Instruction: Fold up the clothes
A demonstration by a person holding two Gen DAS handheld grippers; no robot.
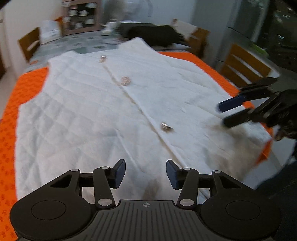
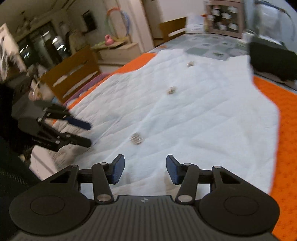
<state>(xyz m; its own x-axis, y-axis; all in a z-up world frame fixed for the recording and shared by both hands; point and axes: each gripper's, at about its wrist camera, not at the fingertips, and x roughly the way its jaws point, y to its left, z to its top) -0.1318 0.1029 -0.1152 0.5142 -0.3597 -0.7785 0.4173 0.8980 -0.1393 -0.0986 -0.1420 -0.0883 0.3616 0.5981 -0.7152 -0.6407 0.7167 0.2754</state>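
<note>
A white quilted vest (image 1: 104,111) lies spread flat, front side up, on an orange patterned cloth (image 1: 11,115) that covers the near part of the bench. Its front placket runs down the middle, carrying a row of fasteners: a round button (image 1: 125,80) near the centre, a metallic clasp (image 1: 167,127) lower down and another clasp (image 1: 103,57) near the neckline. The armholes show as curved cut-outs on both sides, with the orange cloth showing through them.

The left tongs (image 1: 145,173) hang just above the hem of the vest, their blue-padded jaws wide apart with nothing between them. The right tongs (image 2: 145,169) are likewise spread wide and empty, poised over the vest's lower edge on the other side. In the left wrist view the right tongs (image 1: 225,115) appear over the vest's right side; in the right wrist view the left tongs (image 2: 89,134) appear over its left side. Whether either touches the fabric is unclear through the motion blur.

Beyond the vest lies a dark garment (image 1: 154,35) on a grey patterned cloth (image 1: 81,43). Wooden chairs (image 1: 243,66) stand beside the bench, and a box printed with cups (image 1: 81,16) stands at the far end.
</note>
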